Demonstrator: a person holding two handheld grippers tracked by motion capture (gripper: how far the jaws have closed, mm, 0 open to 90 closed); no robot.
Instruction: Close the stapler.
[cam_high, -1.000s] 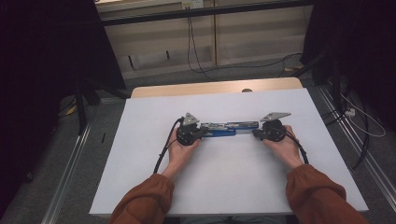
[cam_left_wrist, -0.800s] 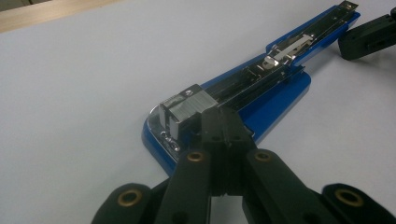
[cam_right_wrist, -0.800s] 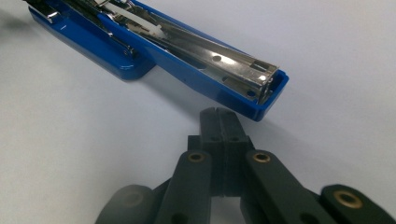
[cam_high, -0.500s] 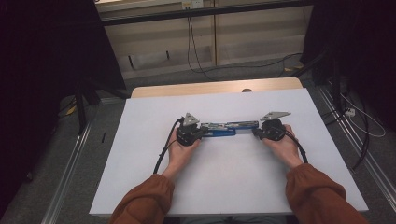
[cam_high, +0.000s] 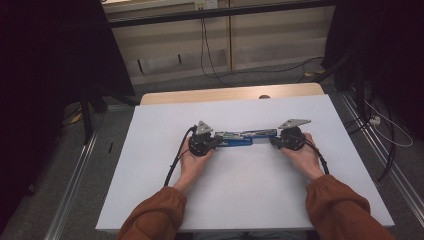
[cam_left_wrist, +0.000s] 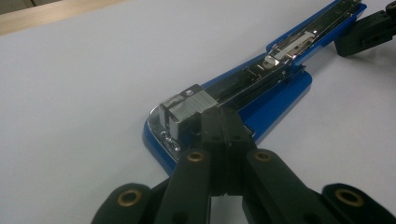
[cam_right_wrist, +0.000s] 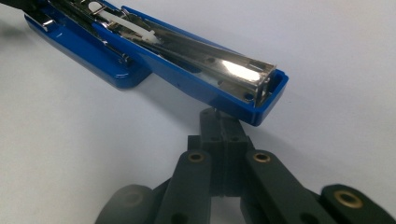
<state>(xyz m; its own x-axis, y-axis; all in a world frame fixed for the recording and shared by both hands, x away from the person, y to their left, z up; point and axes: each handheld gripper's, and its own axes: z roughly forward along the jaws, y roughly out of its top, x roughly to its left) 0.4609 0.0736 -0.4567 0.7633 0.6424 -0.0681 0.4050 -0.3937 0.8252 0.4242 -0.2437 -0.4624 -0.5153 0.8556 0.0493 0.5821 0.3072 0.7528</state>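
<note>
A blue stapler (cam_high: 240, 138) lies opened out flat in the middle of the white table, its metal magazine facing up. My left gripper (cam_high: 218, 140) is at its left end with both jaws together. In the left gripper view the gripper (cam_left_wrist: 219, 123) has its tips against the stapler (cam_left_wrist: 275, 88), beside a block of staples (cam_left_wrist: 182, 109) in the magazine. My right gripper (cam_high: 274, 140) is at the stapler's right end, also shut. In the right gripper view the gripper (cam_right_wrist: 222, 122) sits just under the raised tip of the stapler's blue arm (cam_right_wrist: 187, 70); contact is unclear.
The white tabletop (cam_high: 150, 165) has a wooden strip (cam_high: 225, 95) along its far edge. Cables (cam_high: 385, 130) lie on the floor to the right, and dark stands flank the table. Orange sleeves come in from the bottom.
</note>
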